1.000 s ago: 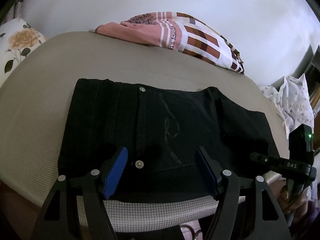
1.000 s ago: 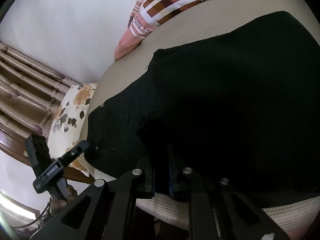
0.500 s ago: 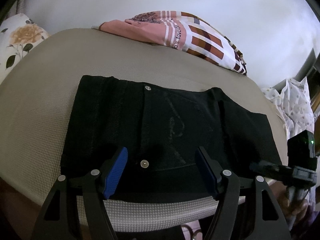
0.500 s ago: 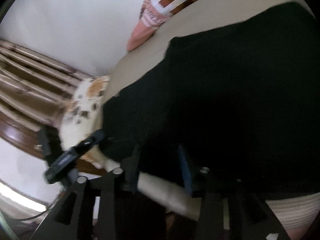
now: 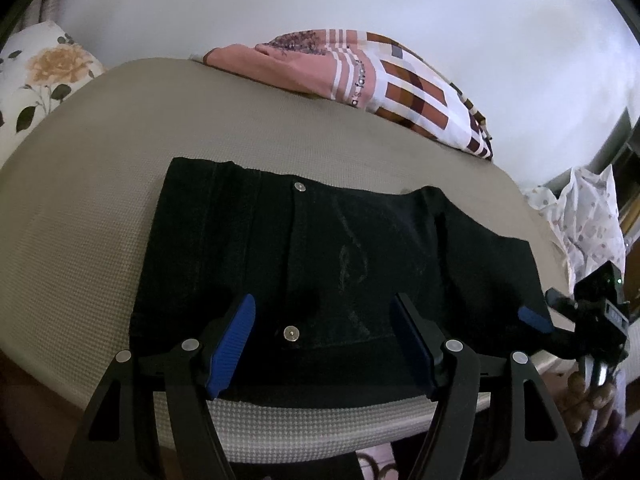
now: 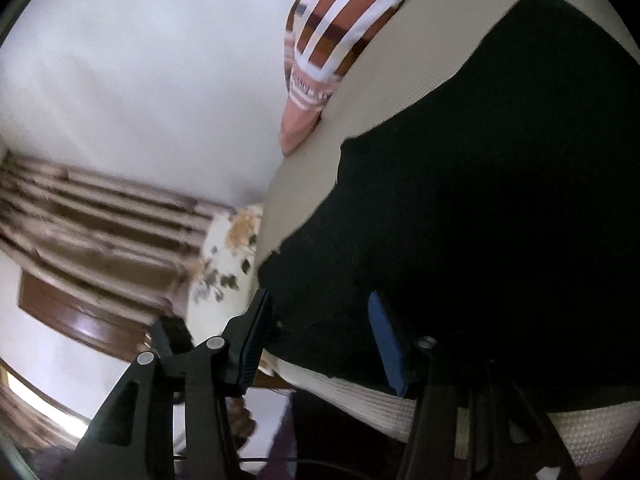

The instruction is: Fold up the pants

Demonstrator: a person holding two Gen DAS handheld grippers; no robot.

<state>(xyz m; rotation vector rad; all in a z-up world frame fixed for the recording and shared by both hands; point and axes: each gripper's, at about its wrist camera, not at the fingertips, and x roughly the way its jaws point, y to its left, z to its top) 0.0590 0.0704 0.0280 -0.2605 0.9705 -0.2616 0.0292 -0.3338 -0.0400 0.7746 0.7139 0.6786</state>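
Black pants point(image 5: 320, 264) lie folded into a flat rectangle on the beige bed point(image 5: 100, 200), with two metal buttons showing. My left gripper point(image 5: 322, 340) is open and empty, its blue pads just above the pants' near edge. My right gripper point(image 6: 320, 340) is open and empty over the near edge of the pants point(image 6: 480, 200); it also shows at the right edge of the left wrist view point(image 5: 536, 320).
A pink and brown patterned cloth point(image 5: 360, 76) lies at the back of the bed by the white wall. A floral pillow point(image 5: 44, 76) is at the left, with a wooden headboard point(image 6: 100, 248) behind it. A white dotted cloth point(image 5: 580, 216) hangs at the right.
My right gripper has opened, let go of the pants' edge and swung left. My left gripper has stayed open and drawn back slightly.
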